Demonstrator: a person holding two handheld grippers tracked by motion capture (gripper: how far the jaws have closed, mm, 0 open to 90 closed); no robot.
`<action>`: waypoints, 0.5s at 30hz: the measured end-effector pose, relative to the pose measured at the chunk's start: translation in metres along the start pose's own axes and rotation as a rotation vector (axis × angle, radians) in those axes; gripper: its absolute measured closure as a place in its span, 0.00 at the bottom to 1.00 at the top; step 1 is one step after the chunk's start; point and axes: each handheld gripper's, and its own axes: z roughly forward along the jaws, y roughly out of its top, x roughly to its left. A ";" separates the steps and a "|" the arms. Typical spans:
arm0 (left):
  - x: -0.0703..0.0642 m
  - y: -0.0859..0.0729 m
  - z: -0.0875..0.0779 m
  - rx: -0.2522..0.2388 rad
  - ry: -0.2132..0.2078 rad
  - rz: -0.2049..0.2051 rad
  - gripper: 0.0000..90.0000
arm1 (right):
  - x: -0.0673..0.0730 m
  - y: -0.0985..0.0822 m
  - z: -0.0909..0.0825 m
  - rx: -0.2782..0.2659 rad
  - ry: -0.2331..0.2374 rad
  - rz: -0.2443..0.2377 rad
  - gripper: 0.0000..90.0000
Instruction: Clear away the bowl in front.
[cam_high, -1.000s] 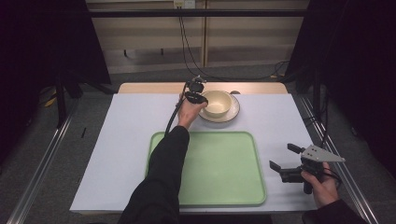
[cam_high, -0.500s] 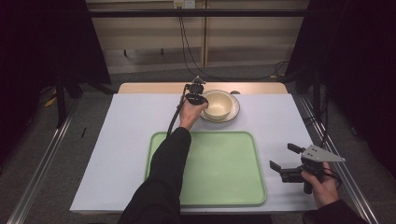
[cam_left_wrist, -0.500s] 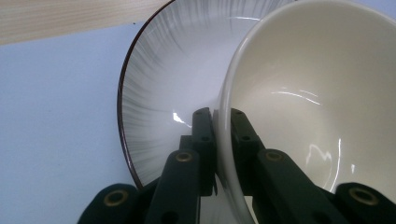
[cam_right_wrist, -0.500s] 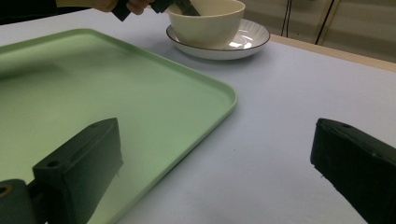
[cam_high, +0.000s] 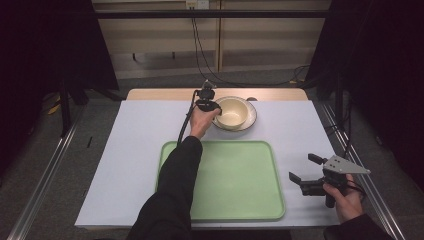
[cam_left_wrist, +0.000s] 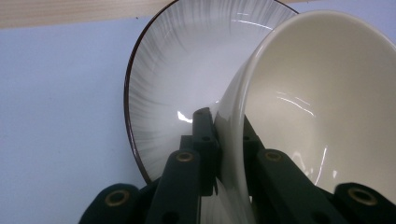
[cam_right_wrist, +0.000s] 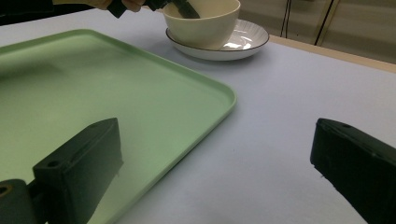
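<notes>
Left tool (cam_left_wrist: 227, 140) clenched on bowl (cam_left_wrist: 322, 93) rim, atop plate (cam_left_wrist: 187, 60); right tool (cam_right_wrist: 210, 177) released, idle. Next: lift bowl toward tray (cam_high: 240, 175).

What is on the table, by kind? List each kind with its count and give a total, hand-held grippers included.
Bowl, cream, its rim clamped by the left hand-held gripper: 1
Plate, white with a dark rim, under the bowl: 1
Tray, green: 1
Hand-held grippers, the left at the bowl and the right hand-held gripper open beside the tray: 2
Total: 5
</notes>
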 end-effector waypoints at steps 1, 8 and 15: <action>0.000 0.000 0.000 -0.010 0.006 -0.003 0.93 | 0.000 0.000 0.000 0.000 0.002 -0.001 0.02; 0.002 0.001 -0.006 -0.026 -0.005 -0.018 0.93 | 0.000 0.000 0.000 -0.003 0.000 0.002 0.02; 0.002 0.001 -0.013 -0.041 -0.005 -0.024 0.93 | 0.000 0.000 0.000 -0.007 -0.005 0.000 0.02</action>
